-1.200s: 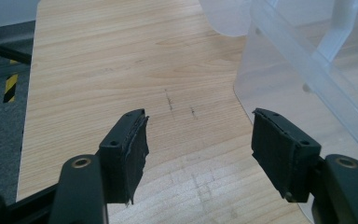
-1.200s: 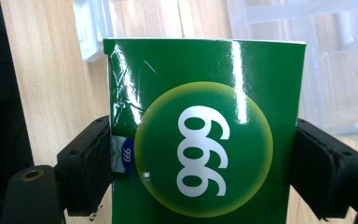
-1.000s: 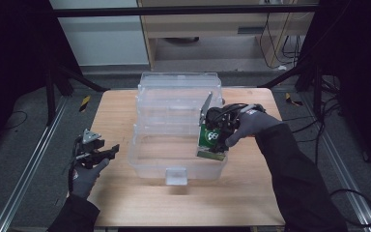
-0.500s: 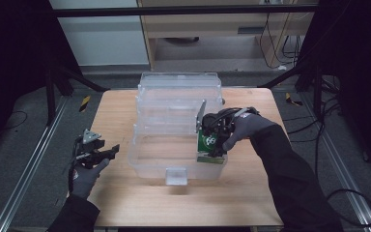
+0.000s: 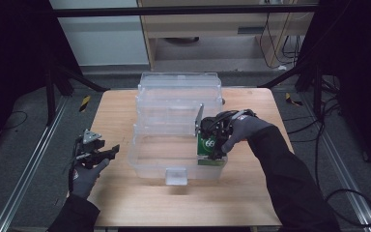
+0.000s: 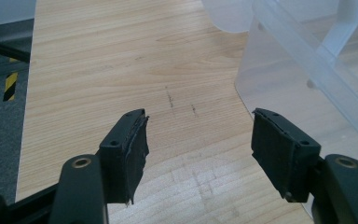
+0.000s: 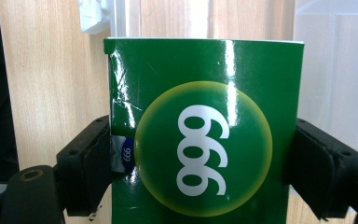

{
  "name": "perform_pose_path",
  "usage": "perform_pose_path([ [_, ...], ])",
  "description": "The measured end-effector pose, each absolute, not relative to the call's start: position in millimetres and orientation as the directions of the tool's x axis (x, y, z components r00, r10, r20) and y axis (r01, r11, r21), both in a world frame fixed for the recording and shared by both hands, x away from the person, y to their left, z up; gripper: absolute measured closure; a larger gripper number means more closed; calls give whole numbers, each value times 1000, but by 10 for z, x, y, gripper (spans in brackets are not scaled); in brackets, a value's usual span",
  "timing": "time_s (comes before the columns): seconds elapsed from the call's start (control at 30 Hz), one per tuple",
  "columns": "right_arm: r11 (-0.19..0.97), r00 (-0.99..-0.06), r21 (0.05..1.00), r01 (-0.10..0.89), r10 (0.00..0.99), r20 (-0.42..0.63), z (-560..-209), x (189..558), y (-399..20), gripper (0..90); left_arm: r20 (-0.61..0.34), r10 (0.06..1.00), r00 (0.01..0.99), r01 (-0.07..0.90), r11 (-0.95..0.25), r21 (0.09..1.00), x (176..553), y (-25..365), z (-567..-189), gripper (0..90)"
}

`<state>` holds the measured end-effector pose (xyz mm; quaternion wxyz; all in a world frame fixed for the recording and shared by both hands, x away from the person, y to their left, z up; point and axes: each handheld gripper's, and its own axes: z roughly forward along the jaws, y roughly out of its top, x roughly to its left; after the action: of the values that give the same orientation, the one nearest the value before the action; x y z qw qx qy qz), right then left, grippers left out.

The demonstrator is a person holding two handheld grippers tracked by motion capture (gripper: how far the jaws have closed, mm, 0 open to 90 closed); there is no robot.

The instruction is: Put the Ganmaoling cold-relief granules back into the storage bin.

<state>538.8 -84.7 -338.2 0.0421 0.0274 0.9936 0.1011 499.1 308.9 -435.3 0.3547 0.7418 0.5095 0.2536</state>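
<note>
So here's where I'm at: the right gripper [image 5: 211, 145] is clamped on a green box [image 5: 206, 144] with a yellowish circle and "999" printed in white on it. In the right gripper view the jaws press in on both side walls of the green box [image 7: 205, 130], and the left wall looks a bit creased just above the pad. There's also a small blue label with the same number by the left pad.

From the high view, I've got the box at the near right corner of the clear plastic storage box [image 5: 178, 130], the kind with stepped fold-out trays and an open lid at the far side. The green box stands roughly upright, its lower end down at the rim of the near compartment; I can't tell whether it touches the bottom. The gloved right hand [image 5: 244, 128] comes in from the right, over the right side of the container.

The left gripper [image 5: 107, 152] is parked off to the left of the container, above the wooden table [image 5: 125, 111], with nothing in it. In the left gripper view its jaws stand wide apart with bare wood grain between them, and the clear wall of the storage box [image 6: 307, 74] sits just to the right of the right-hand pad [image 6: 279, 149], not touching as far as I can see. The left hand [image 5: 84, 174] holds it low near the left edge of the table.
</note>
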Motion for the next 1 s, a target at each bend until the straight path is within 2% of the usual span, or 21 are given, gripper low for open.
perform_pose_path([
  [0.77, 976, -996, 217, 4, 24, -90, -3420, 5367, -835, 176, 18, 935, 355, 579, -235, 781, 4995, 3084, -4362, 352],
  [1.0, 985, -996, 173, -9, 7, -91, -3567, 5381, -797, 175, 21, 934, 356, 579, -238, 780, 4996, 3091, -4362, 352],
])
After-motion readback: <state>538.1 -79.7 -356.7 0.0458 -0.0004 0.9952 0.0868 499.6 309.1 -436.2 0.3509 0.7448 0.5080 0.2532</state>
